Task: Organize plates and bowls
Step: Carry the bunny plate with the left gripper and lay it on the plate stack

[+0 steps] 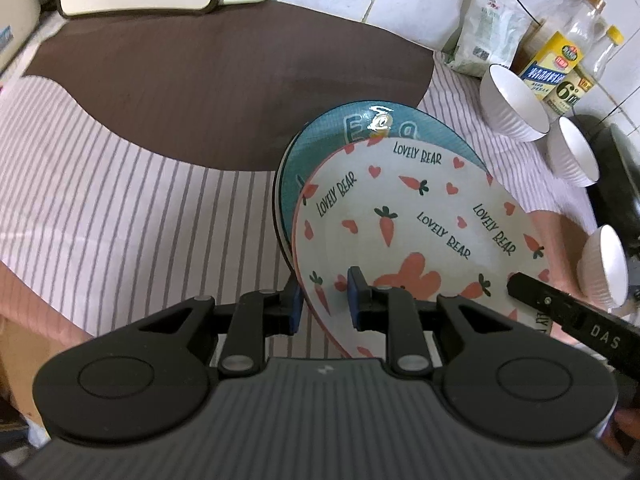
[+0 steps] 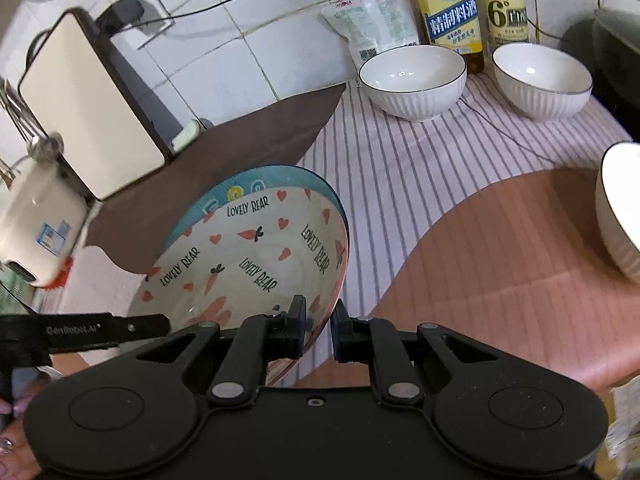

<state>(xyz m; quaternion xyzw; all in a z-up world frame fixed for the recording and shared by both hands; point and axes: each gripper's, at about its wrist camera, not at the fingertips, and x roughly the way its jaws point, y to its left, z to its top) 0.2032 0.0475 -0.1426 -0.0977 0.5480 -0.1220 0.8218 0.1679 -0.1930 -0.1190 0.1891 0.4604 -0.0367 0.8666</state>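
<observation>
A white carrot-print "Lovely Bear" plate (image 1: pixel 408 216) lies on a teal plate (image 1: pixel 320 140) on the striped cloth; both also show in the right wrist view, white plate (image 2: pixel 248 248) and teal plate (image 2: pixel 240 180). My left gripper (image 1: pixel 324 300) straddles the white plate's near-left rim, its jaws a little apart around it. My right gripper (image 2: pixel 318 330) straddles the plate's right rim, jaws close around it. Three white ribbed bowls stand apart: one (image 2: pixel 412 80), one (image 2: pixel 542 80), and one (image 2: pixel 620 208) at the right edge.
A brown mat (image 1: pixel 224 80) covers the far counter. A cream appliance (image 2: pixel 84 104) stands against the tiled wall. Bottles (image 2: pixel 452 8) and a white bag (image 2: pixel 368 20) sit behind the bowls. A dark pan (image 1: pixel 616 176) lies to the right. A pink mat (image 2: pixel 500 260) lies near.
</observation>
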